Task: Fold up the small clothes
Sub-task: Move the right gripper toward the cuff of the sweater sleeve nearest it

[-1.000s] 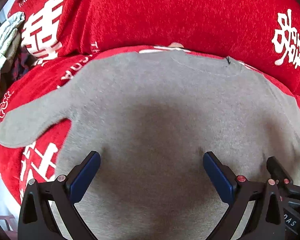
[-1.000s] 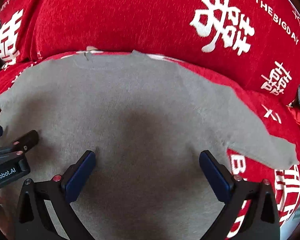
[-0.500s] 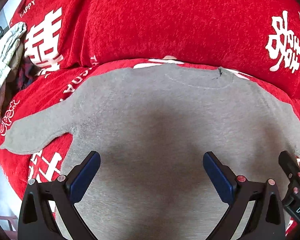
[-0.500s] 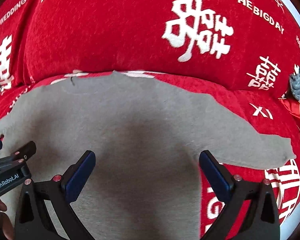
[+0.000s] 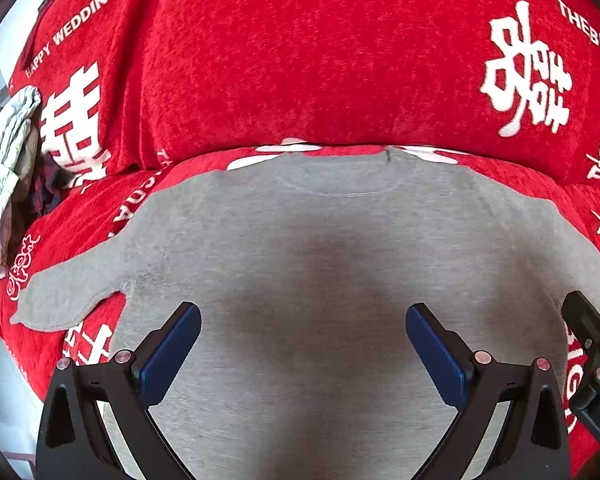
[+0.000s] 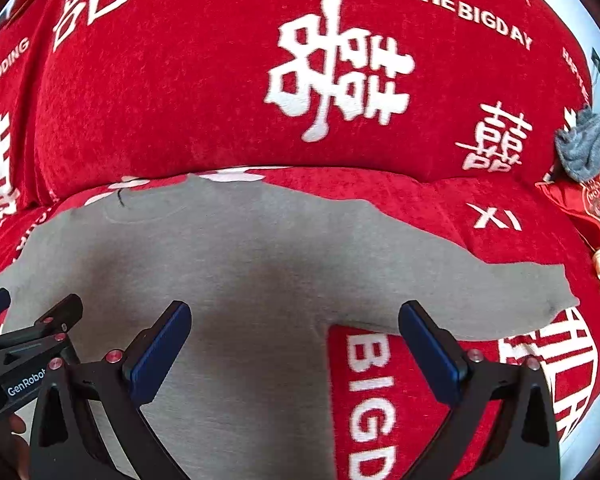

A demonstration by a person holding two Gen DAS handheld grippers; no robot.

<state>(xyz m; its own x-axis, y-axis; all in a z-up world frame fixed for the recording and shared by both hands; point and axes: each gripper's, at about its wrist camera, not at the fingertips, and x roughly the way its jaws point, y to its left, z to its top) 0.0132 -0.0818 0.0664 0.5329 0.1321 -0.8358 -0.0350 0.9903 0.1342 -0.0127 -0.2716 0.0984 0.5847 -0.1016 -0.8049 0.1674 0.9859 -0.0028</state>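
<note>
A small grey long-sleeved top (image 5: 320,240) lies flat on the red sofa seat, neckline toward the backrest and both sleeves spread out. My left gripper (image 5: 303,336) hovers open over the body of the top, with nothing between its blue pads. My right gripper (image 6: 294,334) is open too, over the top's right side where the right sleeve (image 6: 480,296) branches off. The left sleeve (image 5: 68,296) points toward the seat's left edge. Each gripper shows at the side of the other's view.
A red sofa cover (image 5: 300,60) with white characters and lettering wraps seat and backrest. A pale crumpled cloth (image 5: 4,168) lies at the left end. A grey-blue cloth (image 6: 588,140) and a red cushion (image 6: 596,200) sit at the right end.
Both grippers have drawn back and apart; the top looks smaller and lower in the views. The right view has slid right, so the sleeve and seat lettering show. Jaws stay open.
</note>
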